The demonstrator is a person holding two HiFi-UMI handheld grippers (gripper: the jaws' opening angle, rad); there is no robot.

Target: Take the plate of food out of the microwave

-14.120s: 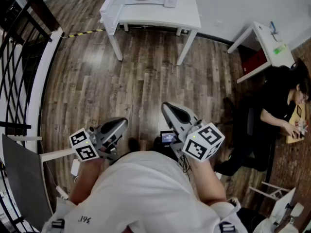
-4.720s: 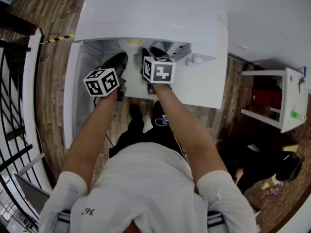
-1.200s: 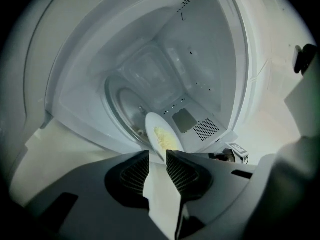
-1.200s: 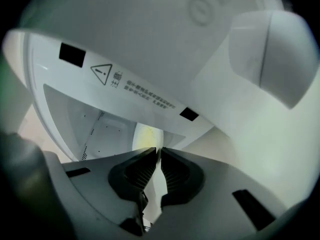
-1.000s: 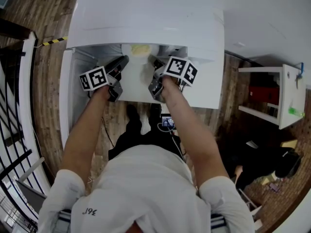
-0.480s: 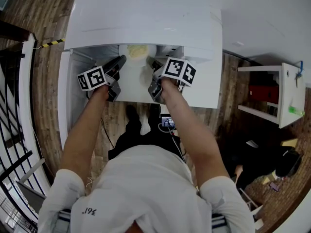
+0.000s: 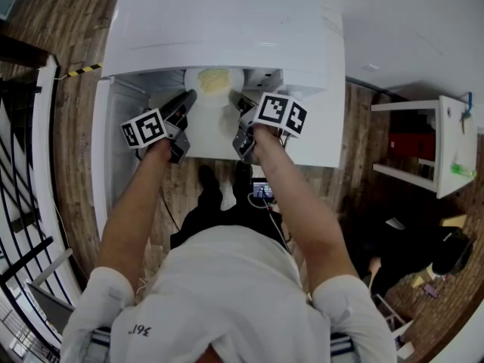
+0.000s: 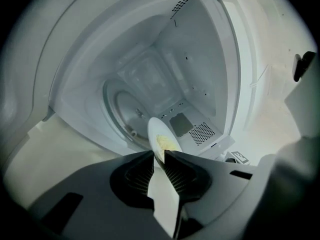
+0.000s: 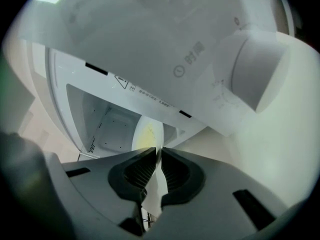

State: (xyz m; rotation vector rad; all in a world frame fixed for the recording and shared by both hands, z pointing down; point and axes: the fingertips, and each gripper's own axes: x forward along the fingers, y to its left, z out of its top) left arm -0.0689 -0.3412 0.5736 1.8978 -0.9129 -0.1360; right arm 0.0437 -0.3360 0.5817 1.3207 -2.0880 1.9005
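Observation:
A white plate with a heap of yellow food sits at the mouth of the white microwave, held between both grippers. My left gripper is shut on the plate's left rim, my right gripper on its right rim. In the left gripper view the plate stands edge-on, its rim pinched between the ribbed pads of the left gripper, with the glass turntable behind it. The right gripper view shows the plate in front of the cavity, the right gripper clamped on its edge.
The microwave door hangs open at the left, beside my left arm. The control knob sticks out close above my right gripper. The microwave stands on a white table. A white desk is at the right, a black railing at the left.
The plate shows slightly more from under the microwave's top edge than a second ago. Both grippers have stayed shut on its rim and have hardly moved.

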